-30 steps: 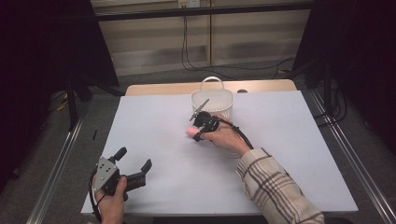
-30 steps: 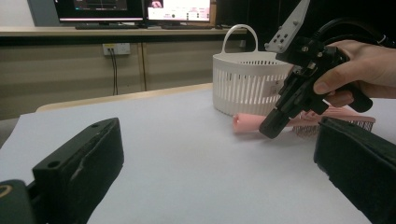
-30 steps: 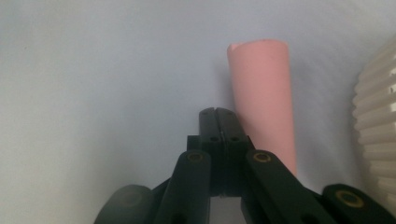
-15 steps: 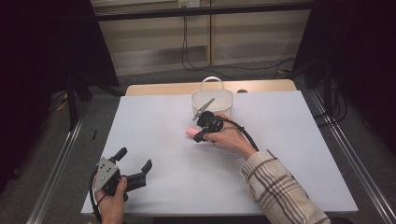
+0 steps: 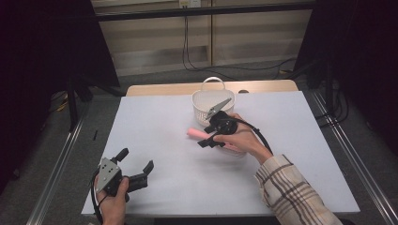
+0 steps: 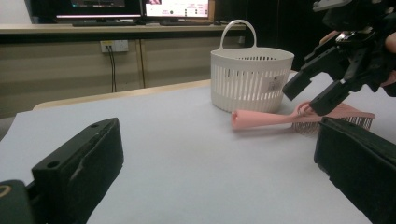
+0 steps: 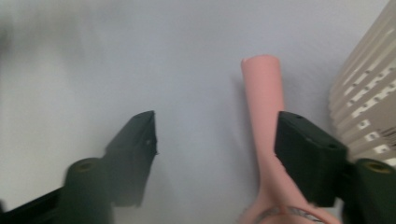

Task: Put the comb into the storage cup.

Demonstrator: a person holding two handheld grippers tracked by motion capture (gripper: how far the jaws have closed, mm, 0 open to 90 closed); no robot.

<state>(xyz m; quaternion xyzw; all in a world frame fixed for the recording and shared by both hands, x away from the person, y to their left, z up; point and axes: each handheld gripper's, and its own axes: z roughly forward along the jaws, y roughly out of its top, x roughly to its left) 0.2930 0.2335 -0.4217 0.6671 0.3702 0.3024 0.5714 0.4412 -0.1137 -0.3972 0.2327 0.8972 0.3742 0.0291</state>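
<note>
A pink-handled mesh strainer [image 5: 194, 133] [image 6: 266, 119] lies flat on the white tabletop [image 5: 155, 122], right beside a white slotted basket [image 5: 206, 101] [image 6: 250, 79] with a handle. My right gripper [image 5: 207, 140] [image 7: 215, 140] hovers just above the strainer; its jaws have just been opening and stand apart. The pink handle [image 7: 264, 93] runs under the right-hand jaw and nothing sits between the pads. My left gripper [image 5: 136, 159] [image 6: 215, 158] rests near the front left corner, open and empty, facing the right gripper [image 6: 310, 95].
The basket [image 7: 369, 112] stands at the far middle of the board, close to the right gripper. A wooden table edge [image 5: 169, 88] shows behind the white top. Metal rails [image 5: 61, 154] run along the floor on both sides.
The right gripper's jaws went from shut to wide apart, releasing the pink strainer, which now lies on the table. The right hand drew back towards me and rose a little. The left hand stayed put.
</note>
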